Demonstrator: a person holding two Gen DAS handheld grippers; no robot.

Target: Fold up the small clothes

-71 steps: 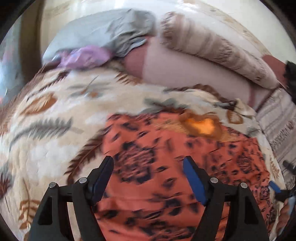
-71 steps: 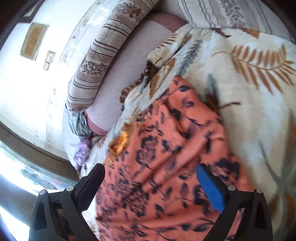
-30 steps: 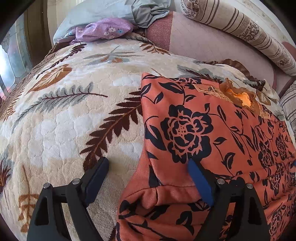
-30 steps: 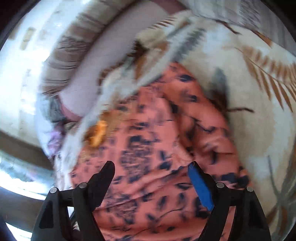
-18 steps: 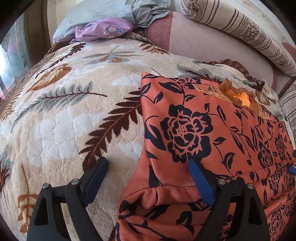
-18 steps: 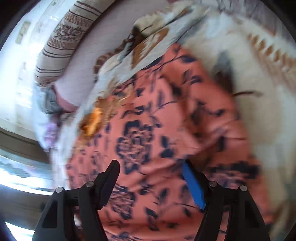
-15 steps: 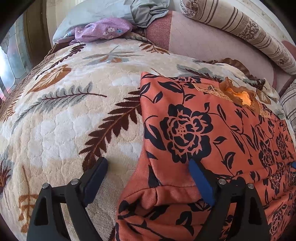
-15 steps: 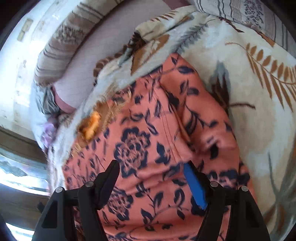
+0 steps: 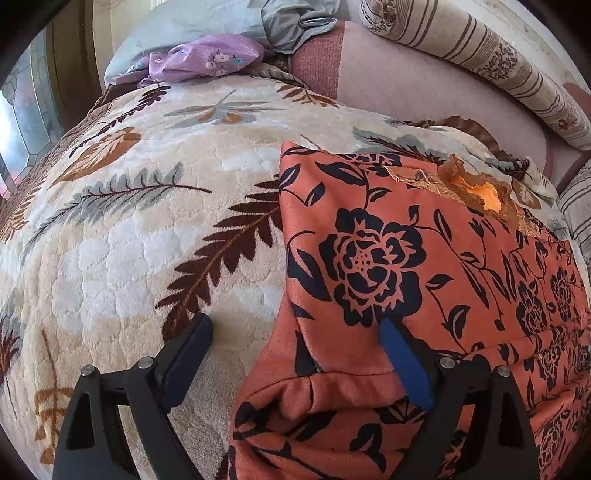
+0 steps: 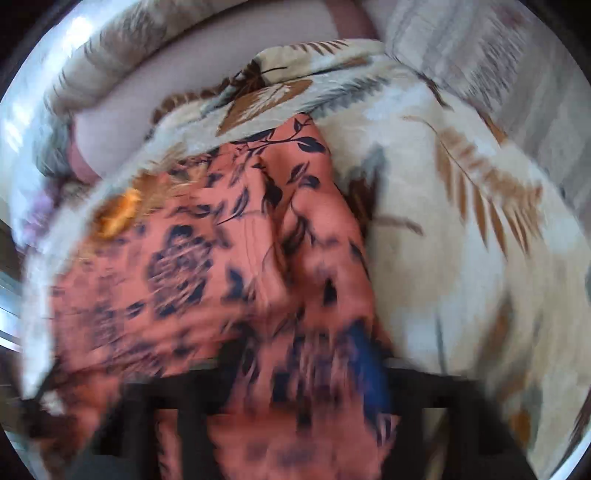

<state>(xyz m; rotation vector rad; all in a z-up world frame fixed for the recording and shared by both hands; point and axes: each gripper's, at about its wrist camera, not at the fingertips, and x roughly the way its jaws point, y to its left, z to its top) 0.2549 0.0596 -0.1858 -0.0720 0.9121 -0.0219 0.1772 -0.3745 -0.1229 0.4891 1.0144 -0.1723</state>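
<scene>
An orange garment with black flowers (image 9: 369,258) lies spread on the leaf-patterned blanket (image 9: 147,240), its near hem rolled into a thick fold. My left gripper (image 9: 295,321) straddles the garment's left edge. Its jaws are opening: the blue pad rests on the cloth, the dark finger on bare blanket. The right wrist view is blurred by motion. There the garment (image 10: 221,258) is bunched into a ridge along its right side. My right gripper (image 10: 295,350) stands over it with cloth between its fingers. Its jaws are opening and are not clamped on the cloth.
A purple flowered cloth (image 9: 207,57) and a grey one (image 9: 295,18) lie at the far end of the bed. A striped bolster (image 9: 498,62) runs along a pink cushion (image 9: 406,85). A window (image 9: 14,129) is at far left.
The left gripper has stayed put, its fingers a touch wider. The right view has swung and rolled and is now blurred, with the garment's right side bunched nearer its fingers.
</scene>
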